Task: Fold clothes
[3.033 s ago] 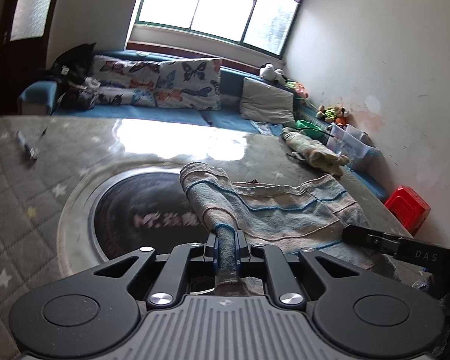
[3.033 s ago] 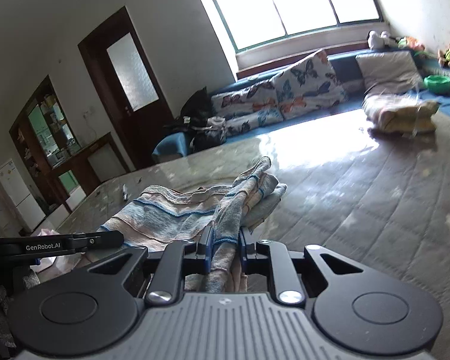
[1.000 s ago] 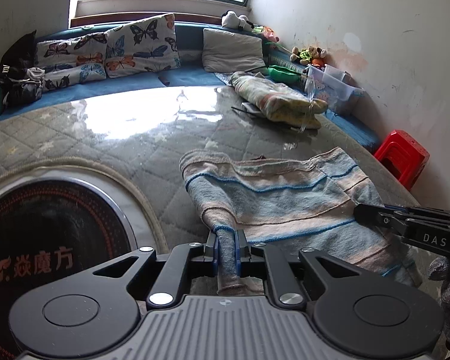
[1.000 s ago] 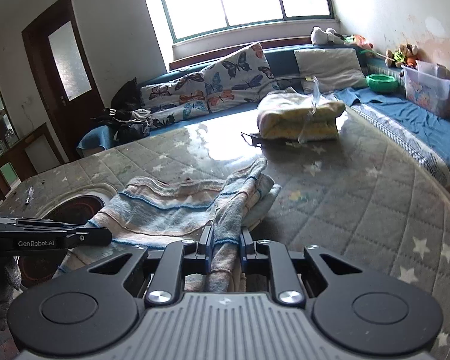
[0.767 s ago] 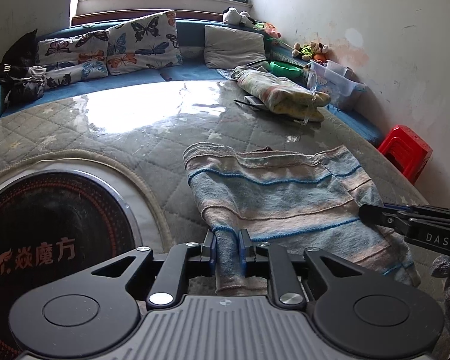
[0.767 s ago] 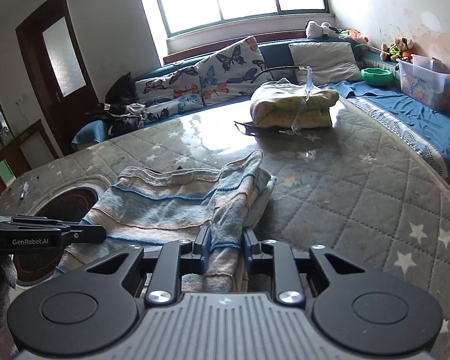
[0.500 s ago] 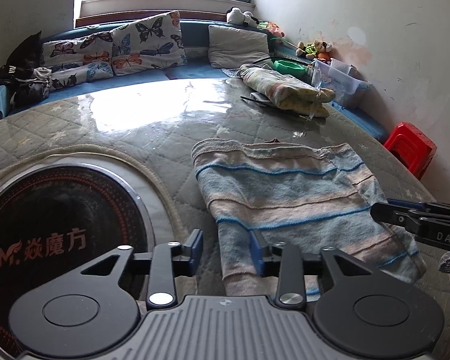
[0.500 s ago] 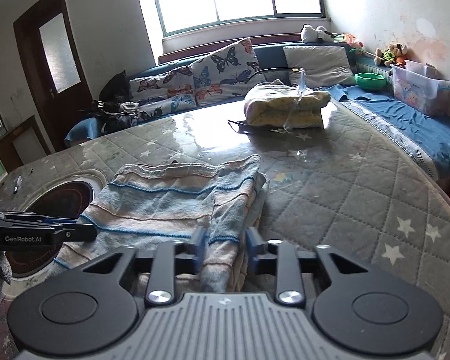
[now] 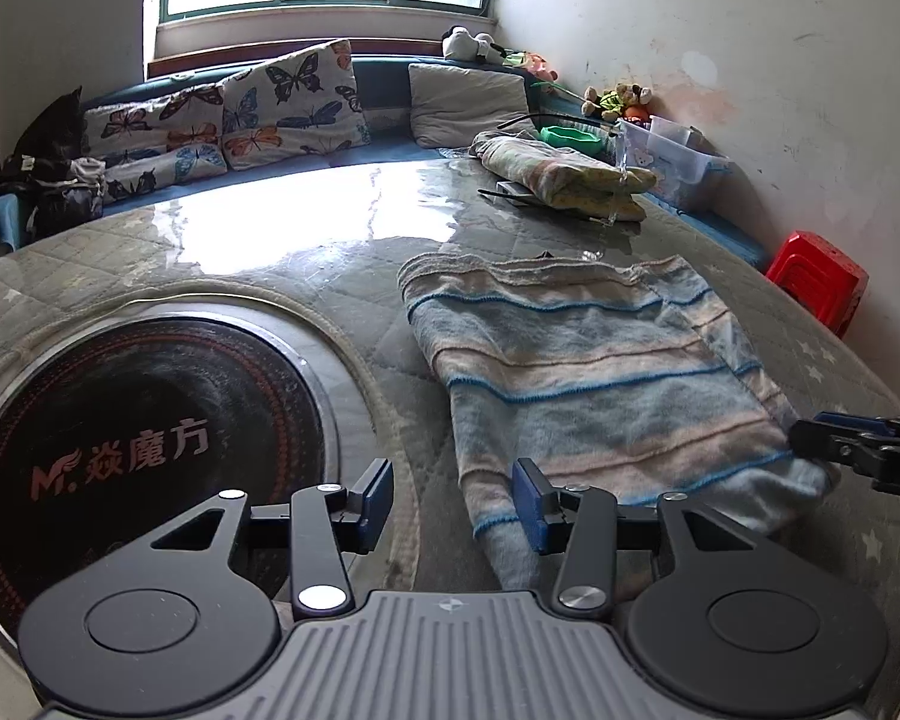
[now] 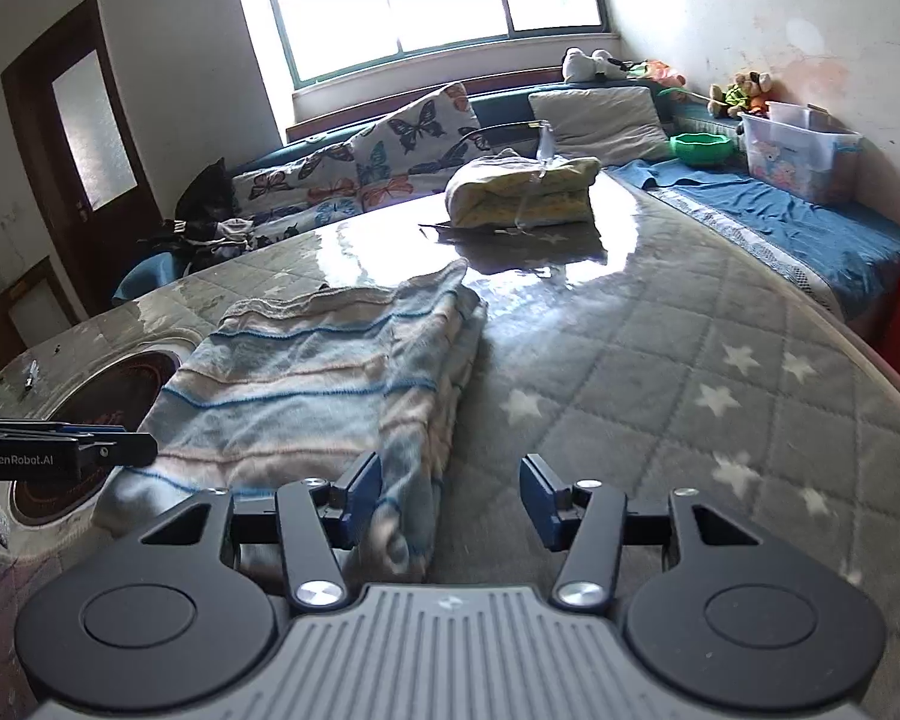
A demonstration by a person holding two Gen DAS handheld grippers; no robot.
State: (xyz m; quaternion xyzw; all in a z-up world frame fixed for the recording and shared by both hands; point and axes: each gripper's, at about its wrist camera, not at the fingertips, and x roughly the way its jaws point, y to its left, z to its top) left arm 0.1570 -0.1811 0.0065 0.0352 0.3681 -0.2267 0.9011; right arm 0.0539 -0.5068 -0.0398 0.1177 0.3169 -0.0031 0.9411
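Beside the round black cooktop (image 9: 144, 420), the striped garment (image 9: 588, 378) lies folded; left gripper (image 9: 453, 498) and right gripper (image 10: 450, 501) hover at its near edge, jaws apart.

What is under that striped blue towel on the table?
The striped towel lies folded on the quilted table cover, its own layers stacked at the right edge. Whether anything else lies beneath is hidden.

Left claw (image 9: 453, 498) and right claw (image 10: 450, 495) both gape wide (apparently level).
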